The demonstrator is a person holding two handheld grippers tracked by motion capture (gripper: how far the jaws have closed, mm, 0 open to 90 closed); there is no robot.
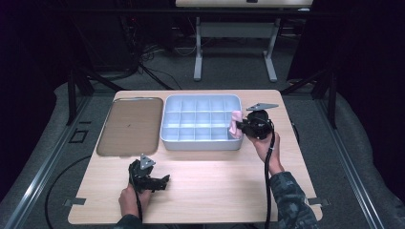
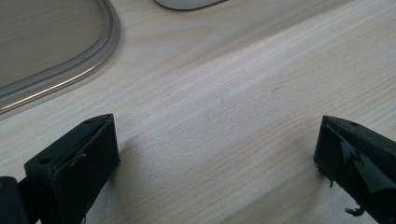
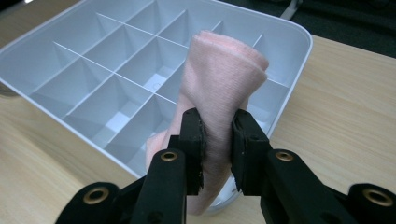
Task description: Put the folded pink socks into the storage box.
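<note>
Two grippers over a wooden table (image 1: 215, 191), right gripper (image 1: 237, 126) holding a pink cloth (image 1: 235, 125) at the divided tray's (image 1: 200, 143) right edge, frame centre, left gripper (image 2: 217, 163) jaws wide apart above bare wood, right gripper view, jaws clamped on the folded pink cloth (image 3: 219, 88) above the tray's near compartments.

Left gripper (image 2: 217, 163): two black jaws standing wide apart, nothing between them, low over a pale wooden table (image 2: 243, 93). Rounded corner of a clear-rimmed brown tray (image 2: 42, 42) at upper left. Edge of a white bin (image 2: 187, 3) at top.
</note>
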